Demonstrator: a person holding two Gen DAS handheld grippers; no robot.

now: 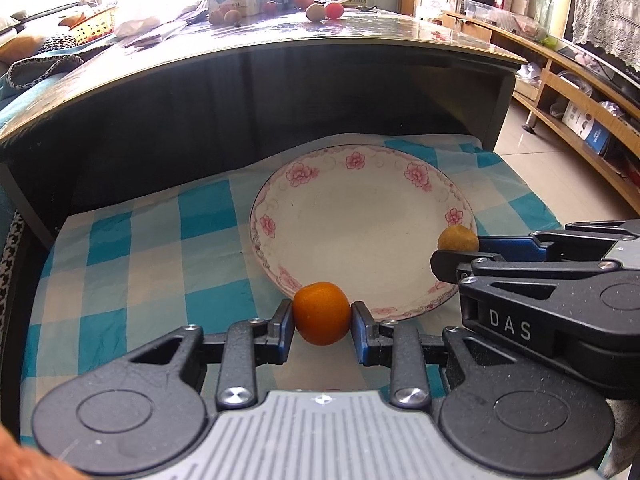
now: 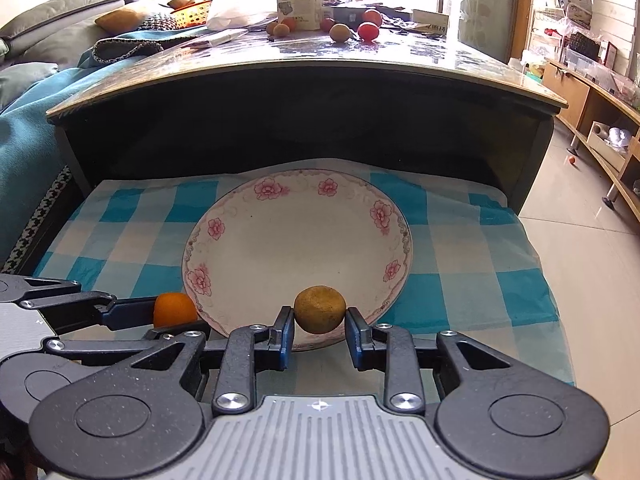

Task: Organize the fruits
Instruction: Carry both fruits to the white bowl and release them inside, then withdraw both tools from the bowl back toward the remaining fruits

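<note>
Both grippers loaded at plate's near rim.
Left gripper (image 1: 322,322) clamped on orange fruit (image 1: 321,313), right gripper (image 2: 319,324) on brownish fruit (image 2: 320,309); both looked light, firm, round — mid-body grip suits. Plate (image 2: 280,248) bare on checked cloth (image 2: 460,240).

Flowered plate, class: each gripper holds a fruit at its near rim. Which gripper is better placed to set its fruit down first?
Right, probably. The right gripper holds the brown fruit over the plate, past the near rim. The left gripper holds the orange over the rim's outer edge.
</note>
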